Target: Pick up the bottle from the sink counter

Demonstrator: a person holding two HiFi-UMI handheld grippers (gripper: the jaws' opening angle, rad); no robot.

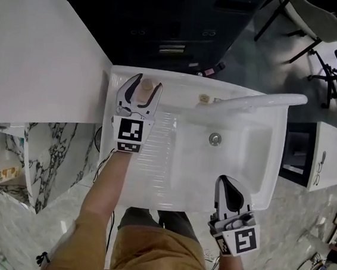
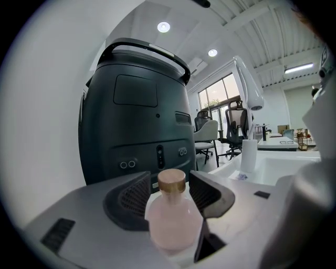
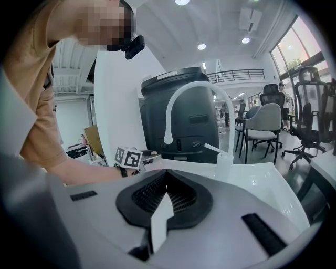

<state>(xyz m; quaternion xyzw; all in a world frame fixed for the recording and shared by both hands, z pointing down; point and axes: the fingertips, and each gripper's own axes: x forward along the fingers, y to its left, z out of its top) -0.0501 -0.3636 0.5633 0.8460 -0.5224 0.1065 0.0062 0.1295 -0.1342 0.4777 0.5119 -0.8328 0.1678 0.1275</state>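
A pale pink bottle [image 2: 172,218] with a gold cap stands on the sink counter's back left corner [image 1: 120,72]. In the head view the bottle [image 1: 146,88] shows between the left gripper's fingers. My left gripper [image 1: 149,82] is open, one jaw on each side of the bottle's neck, with a small gap on both sides in the left gripper view [image 2: 169,177]. My right gripper [image 1: 223,180] hangs over the sink's front right rim, far from the bottle. It [image 3: 165,174] is shut with nothing between its pads.
A white swan-neck faucet [image 1: 249,104] arches over the basin, whose drain [image 1: 215,139] lies in the middle. A dark grey machine [image 2: 136,115] stands right behind the sink. A white panel [image 1: 40,46] borders the left side. Office chairs [image 1: 306,20] stand beyond.
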